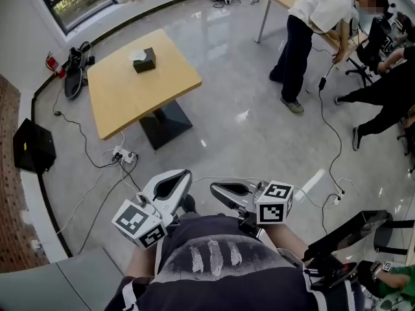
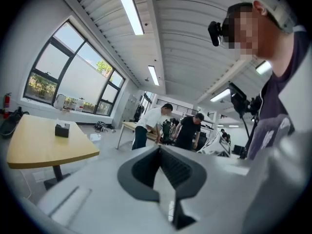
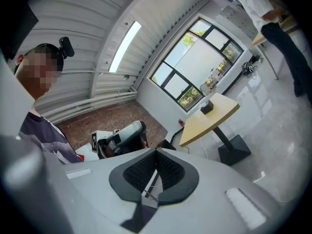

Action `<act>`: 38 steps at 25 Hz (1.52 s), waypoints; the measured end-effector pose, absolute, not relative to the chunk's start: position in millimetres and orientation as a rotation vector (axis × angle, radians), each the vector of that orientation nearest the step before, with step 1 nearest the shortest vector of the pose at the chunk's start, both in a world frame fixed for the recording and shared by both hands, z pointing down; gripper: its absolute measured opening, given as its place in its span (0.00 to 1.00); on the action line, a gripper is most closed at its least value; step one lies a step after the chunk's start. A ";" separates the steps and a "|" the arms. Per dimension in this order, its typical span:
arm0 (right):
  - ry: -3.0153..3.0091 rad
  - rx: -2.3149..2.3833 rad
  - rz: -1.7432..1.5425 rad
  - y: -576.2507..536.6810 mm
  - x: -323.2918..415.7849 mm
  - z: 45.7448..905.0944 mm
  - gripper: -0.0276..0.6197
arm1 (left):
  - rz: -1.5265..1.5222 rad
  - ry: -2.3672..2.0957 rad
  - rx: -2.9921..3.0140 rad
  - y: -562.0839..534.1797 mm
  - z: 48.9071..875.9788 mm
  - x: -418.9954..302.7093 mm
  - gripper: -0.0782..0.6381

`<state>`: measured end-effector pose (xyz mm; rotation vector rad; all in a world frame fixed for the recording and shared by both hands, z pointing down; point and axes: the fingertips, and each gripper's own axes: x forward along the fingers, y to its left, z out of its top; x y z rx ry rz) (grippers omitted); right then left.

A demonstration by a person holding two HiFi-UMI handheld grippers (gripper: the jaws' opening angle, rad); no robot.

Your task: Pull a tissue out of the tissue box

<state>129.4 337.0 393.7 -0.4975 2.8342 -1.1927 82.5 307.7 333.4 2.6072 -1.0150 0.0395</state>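
One tissue box tops the wooden table; left gripper and right gripper have jaws closed, empty.

Tissue box: small, dark, rectangular, resting flat on the light wooden table, toward the table's far end and well in from its edges. White tissue pokes up out of the box's top, crumpled, spilling a little over one side. In the left gripper view the box stands on the tabletop with the pale tuft above it.
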 end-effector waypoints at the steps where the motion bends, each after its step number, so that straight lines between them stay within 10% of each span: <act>1: 2.856 -0.503 -1.186 330.5 118.2 394.1 0.04 | 0.026 -1.014 2.605 299.4 333.0 70.7 0.11; 14: 2.959 -0.671 -1.149 256.5 15.1 400.9 0.04 | -0.032 -0.897 2.584 217.7 347.6 -32.8 0.11; 38: 2.903 -0.681 -1.087 183.0 42.7 391.0 0.04 | 0.114 -0.853 2.600 144.2 344.9 18.0 0.11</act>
